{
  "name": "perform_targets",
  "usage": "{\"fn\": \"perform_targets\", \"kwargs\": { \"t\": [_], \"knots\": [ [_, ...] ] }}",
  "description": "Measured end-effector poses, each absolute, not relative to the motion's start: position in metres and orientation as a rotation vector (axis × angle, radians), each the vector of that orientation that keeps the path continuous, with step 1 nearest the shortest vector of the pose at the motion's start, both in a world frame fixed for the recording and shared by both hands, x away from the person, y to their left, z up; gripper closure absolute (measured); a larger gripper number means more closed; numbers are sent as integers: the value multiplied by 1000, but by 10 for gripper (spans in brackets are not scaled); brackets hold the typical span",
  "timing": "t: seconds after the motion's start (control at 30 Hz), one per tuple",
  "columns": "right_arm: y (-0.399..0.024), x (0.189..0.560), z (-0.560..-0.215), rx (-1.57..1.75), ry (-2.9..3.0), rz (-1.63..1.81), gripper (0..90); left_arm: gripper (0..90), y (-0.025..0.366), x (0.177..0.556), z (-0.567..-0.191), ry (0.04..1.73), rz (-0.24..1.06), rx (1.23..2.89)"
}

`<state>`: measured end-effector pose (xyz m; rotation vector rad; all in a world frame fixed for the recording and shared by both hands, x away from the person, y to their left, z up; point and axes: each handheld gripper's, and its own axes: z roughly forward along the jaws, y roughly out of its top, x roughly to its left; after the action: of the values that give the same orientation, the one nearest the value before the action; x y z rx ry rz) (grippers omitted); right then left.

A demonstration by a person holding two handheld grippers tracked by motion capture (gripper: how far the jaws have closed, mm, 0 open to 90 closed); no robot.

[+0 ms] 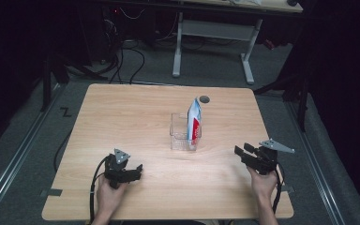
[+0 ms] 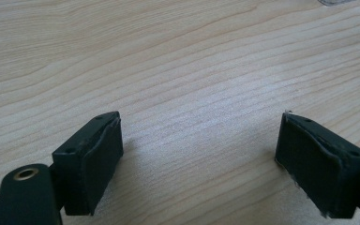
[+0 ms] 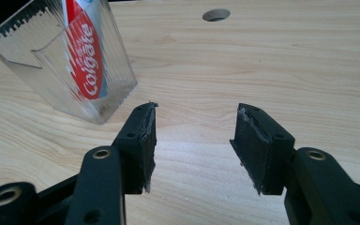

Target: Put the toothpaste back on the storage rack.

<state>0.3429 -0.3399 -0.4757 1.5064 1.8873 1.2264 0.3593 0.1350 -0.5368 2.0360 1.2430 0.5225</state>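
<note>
Wooden table (image 1: 122, 122) is sitting in a dark room; from above, a toothpaste tube (image 1: 194, 123) is standing in a clear holder (image 1: 180, 133) at centre, both grippers resting well apart from it. Left gripper (image 2: 199, 154) is showing wide, empty jaws over bare wood. Right gripper (image 3: 194, 145) — jaws parted, empty — is pointing just beside the holder. Likely step: approaching; next, reaching for the tube.

Dim room, grey carpet (image 1: 215, 70). Light wooden table (image 1: 136, 112) in front. White-legged desk (image 1: 215, 28) behind, cables (image 1: 126, 56) on floor, dark drapes (image 1: 347, 93) at right.
</note>
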Motion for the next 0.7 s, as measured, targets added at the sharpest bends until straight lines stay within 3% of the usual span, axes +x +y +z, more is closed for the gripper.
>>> {"fn": "perform_targets", "kwargs": {
  "t": [0.7],
  "knots": [
    [-318, 347, -501, 1466, 1986, 1080, 474, 154, 135, 359, -537, 1243, 523, 2036]
  ]
}}
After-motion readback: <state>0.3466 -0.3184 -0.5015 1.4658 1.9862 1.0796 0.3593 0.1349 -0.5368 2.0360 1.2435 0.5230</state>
